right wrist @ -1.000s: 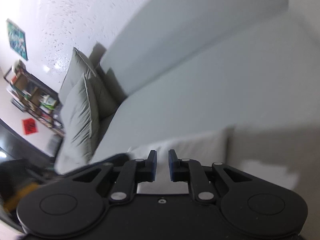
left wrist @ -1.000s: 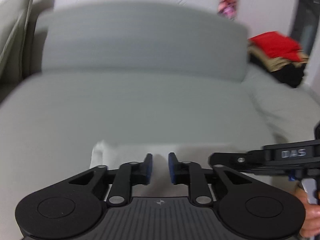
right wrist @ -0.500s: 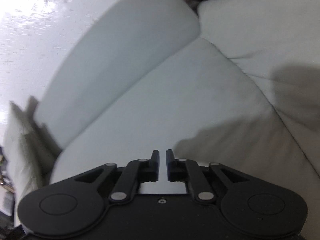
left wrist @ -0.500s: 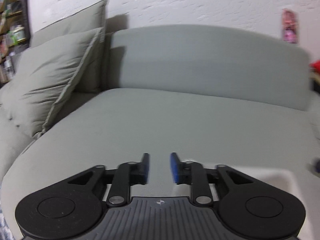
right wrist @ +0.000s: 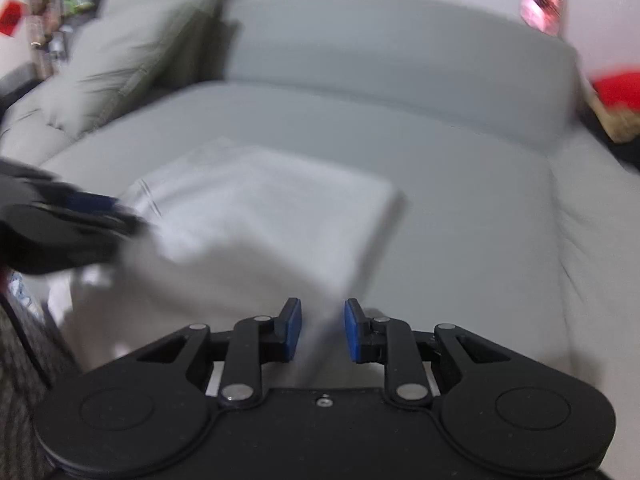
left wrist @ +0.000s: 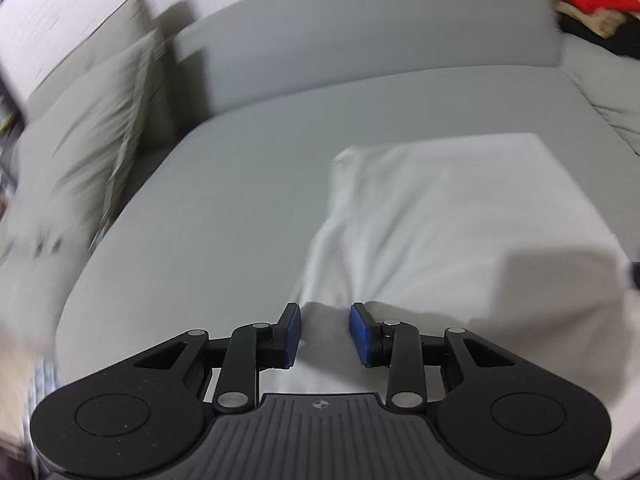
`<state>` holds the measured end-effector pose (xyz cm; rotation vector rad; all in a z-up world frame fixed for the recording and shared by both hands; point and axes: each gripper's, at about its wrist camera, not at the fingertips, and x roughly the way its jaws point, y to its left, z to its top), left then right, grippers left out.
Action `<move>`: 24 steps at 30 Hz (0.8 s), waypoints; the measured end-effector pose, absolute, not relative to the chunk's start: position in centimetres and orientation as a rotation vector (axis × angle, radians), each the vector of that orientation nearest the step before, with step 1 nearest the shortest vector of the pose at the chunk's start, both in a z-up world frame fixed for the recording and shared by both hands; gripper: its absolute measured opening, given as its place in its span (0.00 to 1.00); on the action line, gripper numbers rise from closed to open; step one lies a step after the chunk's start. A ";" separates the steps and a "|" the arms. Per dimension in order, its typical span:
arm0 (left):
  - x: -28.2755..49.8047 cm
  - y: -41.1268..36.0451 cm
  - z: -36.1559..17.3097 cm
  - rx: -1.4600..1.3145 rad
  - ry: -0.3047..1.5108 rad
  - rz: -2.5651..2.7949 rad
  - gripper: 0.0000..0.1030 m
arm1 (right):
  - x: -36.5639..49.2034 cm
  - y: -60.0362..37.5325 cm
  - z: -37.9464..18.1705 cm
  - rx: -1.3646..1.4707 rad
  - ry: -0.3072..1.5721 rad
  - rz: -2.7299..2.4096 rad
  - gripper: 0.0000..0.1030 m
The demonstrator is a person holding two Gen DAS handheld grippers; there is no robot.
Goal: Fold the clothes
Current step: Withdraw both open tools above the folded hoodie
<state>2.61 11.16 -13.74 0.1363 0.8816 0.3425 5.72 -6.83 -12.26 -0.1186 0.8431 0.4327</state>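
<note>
A white folded garment [left wrist: 452,216] lies on the grey sofa seat [left wrist: 224,200]. It also shows in the right wrist view [right wrist: 272,216]. My left gripper [left wrist: 325,334] is open over the garment's near left edge, with white cloth between its blue pads, not pinched. My right gripper [right wrist: 322,330] is open at the garment's near right corner, cloth between its pads too. The left gripper appears blurred at the left edge of the right wrist view [right wrist: 60,224].
Grey cushions [left wrist: 84,148] lean at the sofa's left end. A pile of red, tan and black clothes [left wrist: 596,4] sits at the far right. The sofa backrest [right wrist: 400,64] runs behind. A shelf [right wrist: 52,20] stands far left.
Both grippers have opened wider and swung back down over the white garment, which now fills the foreground. Both views are blurred from motion.
</note>
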 end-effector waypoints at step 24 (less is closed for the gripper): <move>-2.1 3.9 -14.2 0.217 0.884 0.081 0.27 | -0.3 -6.3 -11.1 -0.090 0.802 0.652 0.26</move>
